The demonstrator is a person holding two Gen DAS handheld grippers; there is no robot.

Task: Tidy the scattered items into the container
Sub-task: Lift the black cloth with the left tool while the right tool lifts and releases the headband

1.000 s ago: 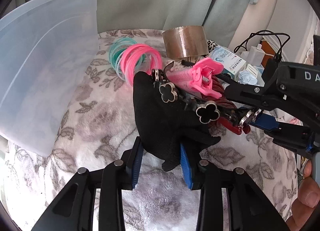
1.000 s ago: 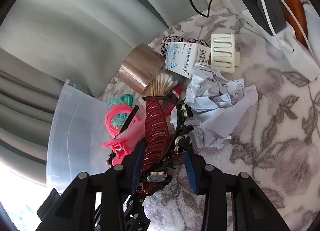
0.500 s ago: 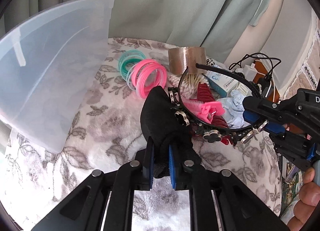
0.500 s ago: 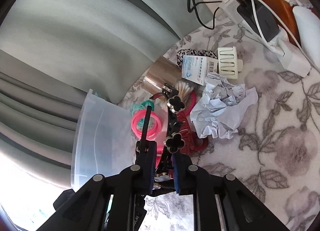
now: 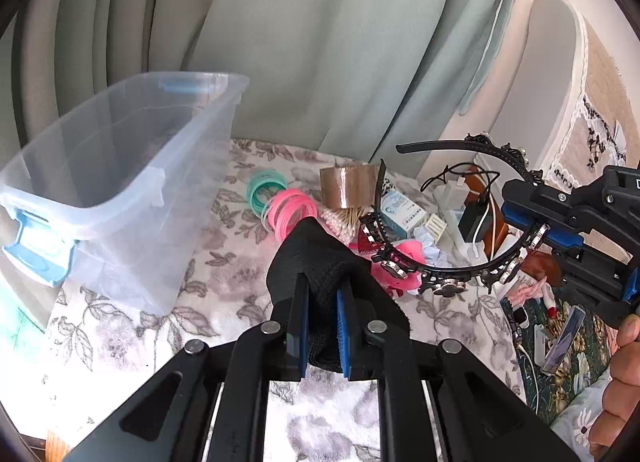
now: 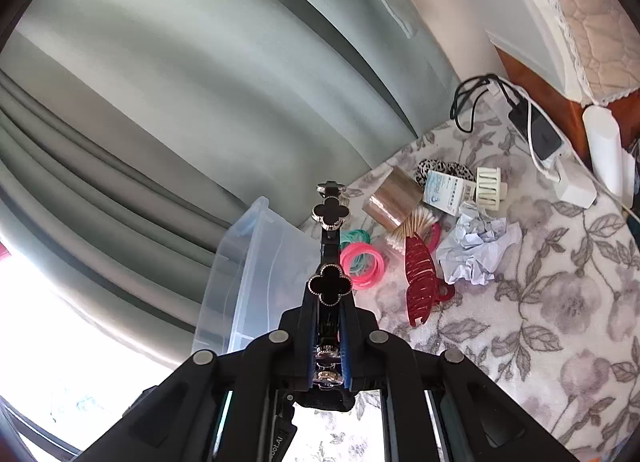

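1. The left tongs [image 5: 322, 316] tilt downward over the near part of the floral blanket [image 5: 132, 326], pressed together on a black fabric piece [image 5: 316, 258] that bunches up between the blue pads and rises past their tips.
2. The right tongs [image 6: 328, 336] tilt down less steeply and pinch a black headband [image 6: 330, 286] edge-on between the pads; its clover ornaments stand up beyond the tips. In the left wrist view the same headband [image 5: 460, 282] arcs out of the right tongs [image 5: 536, 228] at the right side, hanging above the blanket, with a hand [image 5: 618, 374] at the lower right corner.
3. Just beyond the left tongs lies the scattered pile, near the middle of the blanket: a dark red hair claw [image 6: 420, 278], a pink clip [image 5: 404, 258] partly hidden behind the headband, crumpled pale paper [image 6: 476, 250] and pink rings [image 5: 290, 214] touching teal rings [image 5: 262, 192].
4. Farther back in the pile are cotton swabs [image 5: 340, 218], a roll of brown tape [image 5: 348, 186], a small white-and-blue box [image 5: 400, 212] and a cream hair clip [image 6: 490, 184].
5. The clear plastic container [image 5: 120, 190] sits along the blanket's left edge, to the left of both tongs and apart from the pile, with blue latches at its ends.
6. Pale green curtains [image 5: 300, 42] hang behind the far edge; chargers and cables [image 6: 536, 134] lie at the far right corner.
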